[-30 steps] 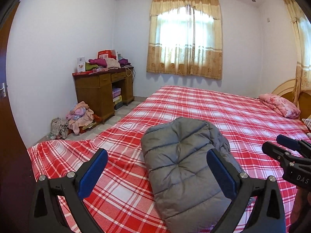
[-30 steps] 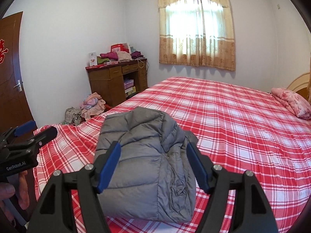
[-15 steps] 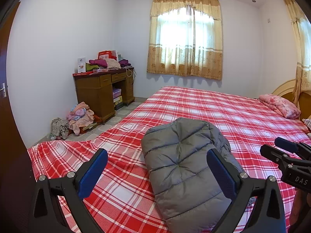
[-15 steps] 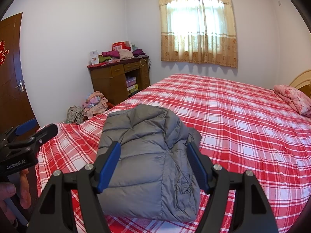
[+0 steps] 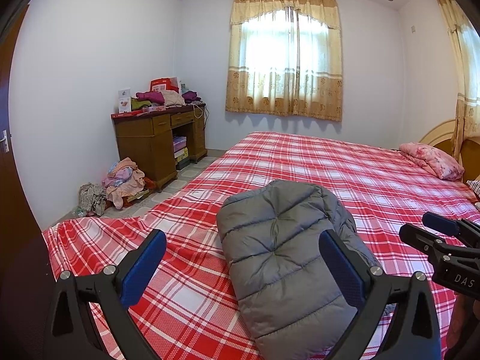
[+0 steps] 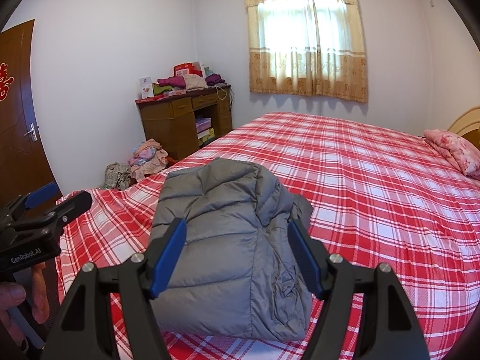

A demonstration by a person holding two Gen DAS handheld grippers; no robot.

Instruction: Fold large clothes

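— Risk from here? Springing open, most likely: puffy down filling, nothing pinning the top layer, so a careless nudge from either tool could undo the fold. Sliding toward the near edge of the bed [image 5: 300, 162] also possible, given how close to that edge the bundle sits.

— State of the tongs? Left gripper [image 5: 240, 267] spread wide, blue pads apart, holding nothing, hovering above the bed's near edge with one finger across the bundle in view. Right gripper [image 6: 237, 255] likewise spread, empty, framing the bundle's near end from above.

— And the grey puffer jacket [image 6: 222, 240] itself? Folded into a thick, roughly rectangular packet, quilted seams running across, lying on the bed near its foot corner. Neat on the side toward the desk [image 6: 180, 117]; looser on the side toward the pillow [image 6: 453, 150], with crumpled fabric bulging out.

— Finished, then? Seemingly close; that loose side could want tucking.
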